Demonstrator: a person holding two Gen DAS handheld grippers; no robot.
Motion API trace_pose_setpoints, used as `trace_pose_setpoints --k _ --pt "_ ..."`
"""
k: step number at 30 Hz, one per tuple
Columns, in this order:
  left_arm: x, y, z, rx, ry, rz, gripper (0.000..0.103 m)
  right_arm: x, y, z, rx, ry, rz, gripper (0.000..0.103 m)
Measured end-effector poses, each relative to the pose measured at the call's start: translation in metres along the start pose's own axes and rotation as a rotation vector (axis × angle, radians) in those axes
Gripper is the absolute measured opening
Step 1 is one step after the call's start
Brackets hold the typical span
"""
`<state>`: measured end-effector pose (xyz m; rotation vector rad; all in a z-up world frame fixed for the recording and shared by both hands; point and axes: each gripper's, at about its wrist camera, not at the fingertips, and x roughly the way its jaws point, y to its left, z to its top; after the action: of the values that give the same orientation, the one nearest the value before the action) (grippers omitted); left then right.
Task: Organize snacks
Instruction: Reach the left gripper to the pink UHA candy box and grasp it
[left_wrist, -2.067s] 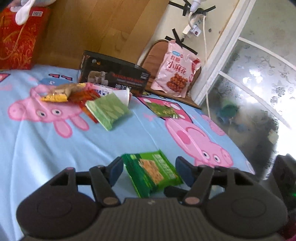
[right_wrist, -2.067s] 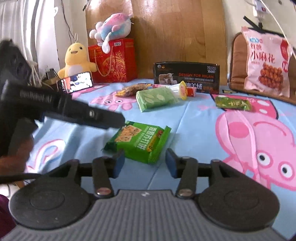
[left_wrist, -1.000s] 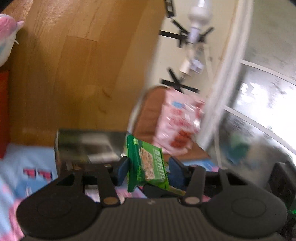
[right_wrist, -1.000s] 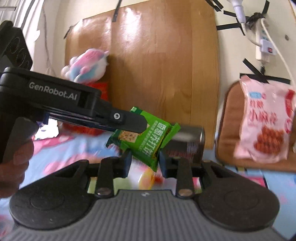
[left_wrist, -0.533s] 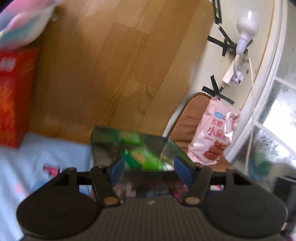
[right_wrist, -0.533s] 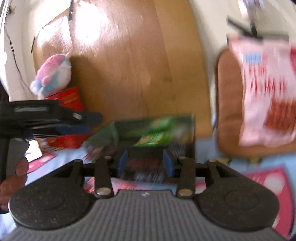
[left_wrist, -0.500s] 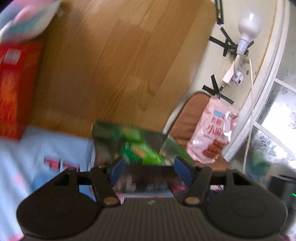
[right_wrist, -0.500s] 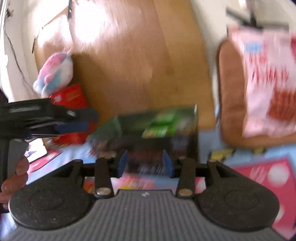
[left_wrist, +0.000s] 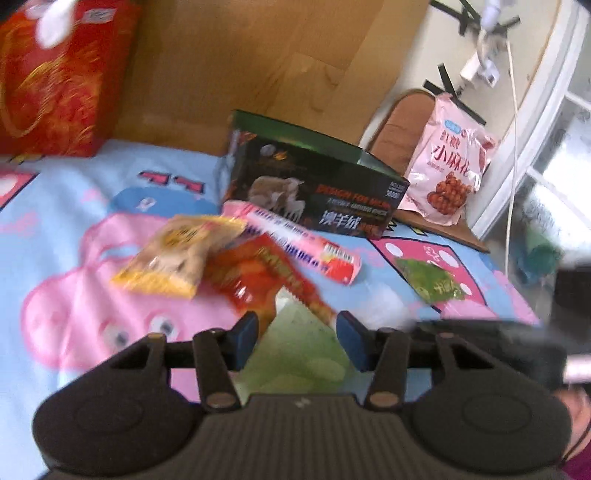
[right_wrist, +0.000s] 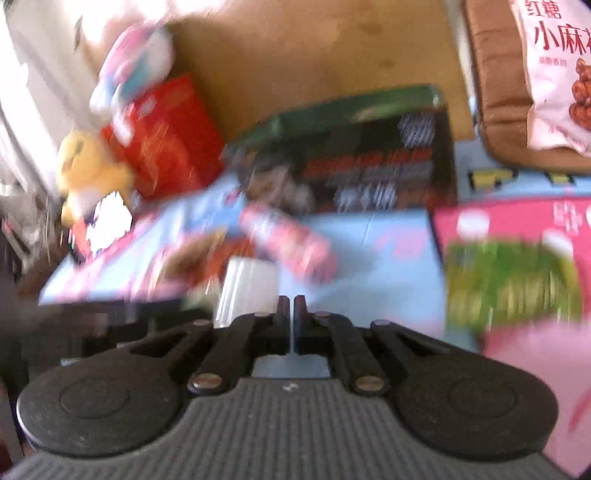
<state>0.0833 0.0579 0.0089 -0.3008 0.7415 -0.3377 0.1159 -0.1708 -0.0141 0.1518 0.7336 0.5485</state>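
Snacks: pale green pkt under spread left jaws | right jaws together | black box behind pile

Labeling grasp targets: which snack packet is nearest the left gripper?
The pale green packet, lying right between the open left gripper fingers. The red packet, yellow packet and pink packet lie farther back.

Snack packets heaped before the box; another packet apart, rightward.
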Motion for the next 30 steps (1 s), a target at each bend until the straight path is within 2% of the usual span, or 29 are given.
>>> trace_pose_setpoints --k 2,4,6,8,9,10,12,13,15,16,17,20,24,28,30 --pt "-0.017 0.009 -0.01 -0.034 -0.029 -0.015 0.053 -0.01 0.012 -0.019 -0.057 -0.032 -0.007 0.008" --pt "-0.031 0.013 -0.016 -0.043 -0.075 -0.007 0.059 -0.021 0.018 -0.023 -0.1 -0.084 -0.053 0.008" --pt "-0.043 0.014 -0.017 -0.046 -0.121 0.026 0.061 -0.029 0.016 -0.016 -0.118 -0.152 -0.106 0.009" --pt "-0.055 0.018 -0.018 -0.066 -0.156 0.036 0.061 -0.025 0.01 -0.001 -0.118 -0.181 -0.14 0.015" --pt "-0.061 0.019 -0.018 -0.081 -0.17 0.037 0.061 -0.021 0.009 0.006 -0.131 -0.185 -0.149 0.021" --pt "-0.067 0.02 -0.019 -0.094 -0.18 0.038 0.061 -0.012 0.007 0.013 -0.149 -0.176 -0.153 0.035" --pt "-0.076 0.02 -0.02 -0.101 -0.19 0.04 0.062 0.008 0.005 0.025 -0.172 -0.135 -0.125 0.053" --pt "-0.079 0.02 -0.022 -0.1 -0.19 0.04 0.063 0.016 0.007 0.027 -0.175 -0.117 -0.112 0.054" --pt "-0.082 0.017 -0.025 -0.096 -0.184 0.03 0.063 0.038 0.012 0.03 -0.209 -0.079 -0.13 0.052" --pt "-0.082 0.015 -0.026 -0.096 -0.179 0.022 0.063 0.045 0.014 0.03 -0.226 -0.06 -0.147 0.038" --pt "-0.082 0.014 -0.028 -0.097 -0.172 0.009 0.063 0.052 0.014 0.028 -0.233 -0.034 -0.166 0.038" --pt "-0.079 0.009 -0.033 -0.085 -0.146 -0.039 0.063 0.04 0.011 0.024 -0.208 -0.035 -0.15 0.033" --pt "-0.071 -0.007 -0.034 -0.048 -0.104 -0.154 0.063 -0.005 -0.002 -0.006 -0.194 -0.054 -0.183 0.03" --pt "-0.059 -0.036 -0.035 0.024 -0.054 -0.296 0.067 -0.074 -0.014 -0.057 -0.197 -0.087 -0.194 0.028" --pt "-0.047 -0.056 -0.033 0.075 -0.028 -0.334 0.069 -0.107 -0.017 -0.083 -0.213 -0.095 -0.199 0.029"
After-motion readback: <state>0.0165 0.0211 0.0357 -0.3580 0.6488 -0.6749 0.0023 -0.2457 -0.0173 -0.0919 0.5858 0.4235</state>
